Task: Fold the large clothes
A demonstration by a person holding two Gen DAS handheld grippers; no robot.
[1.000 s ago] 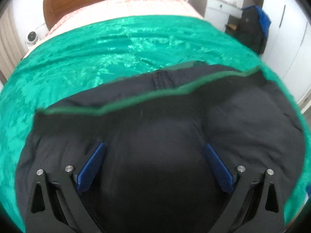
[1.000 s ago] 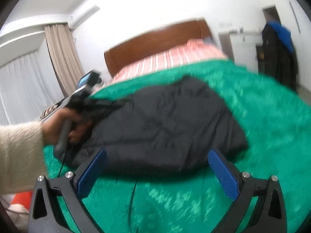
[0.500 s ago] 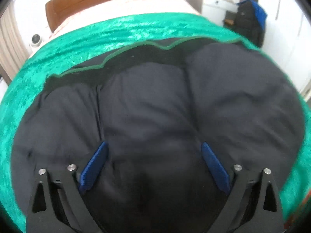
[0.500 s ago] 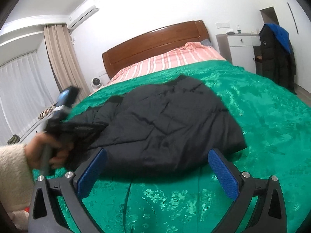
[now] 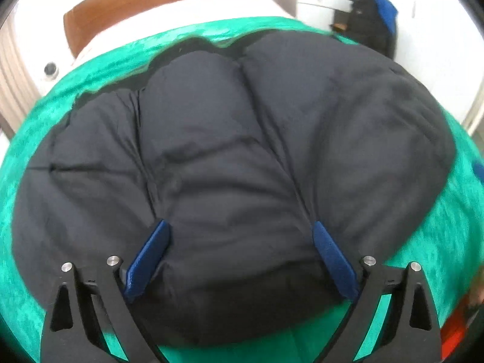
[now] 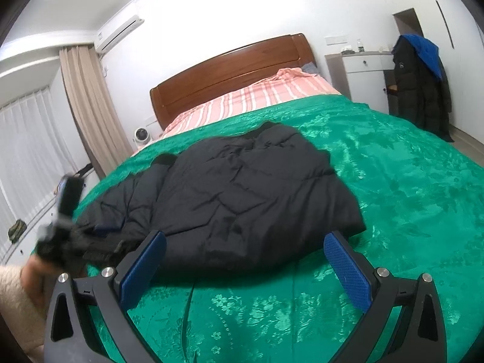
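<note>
At nine o'clock, left gripper [image 6: 65,211] tilts over puffy black quilted jacket [image 6: 242,199], jaws wide; right gripper [image 6: 245,260] likewise wide, empty.

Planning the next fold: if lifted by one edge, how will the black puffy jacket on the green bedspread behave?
The black puffy quilted jacket would probably sag and drape, given its soft creases. Its puffed panels suggest lightness but springy bulk. It may slide on the shiny green bedspread.

Left wrist view close above the dark jacket [image 5: 242,166], slightly blurred, perhaps tilted down, right wrist view lower, farther back, both facing the headboard [image 6: 233,69]

One jacket [image 6: 230,199], two claws [image 6: 245,260].
</note>
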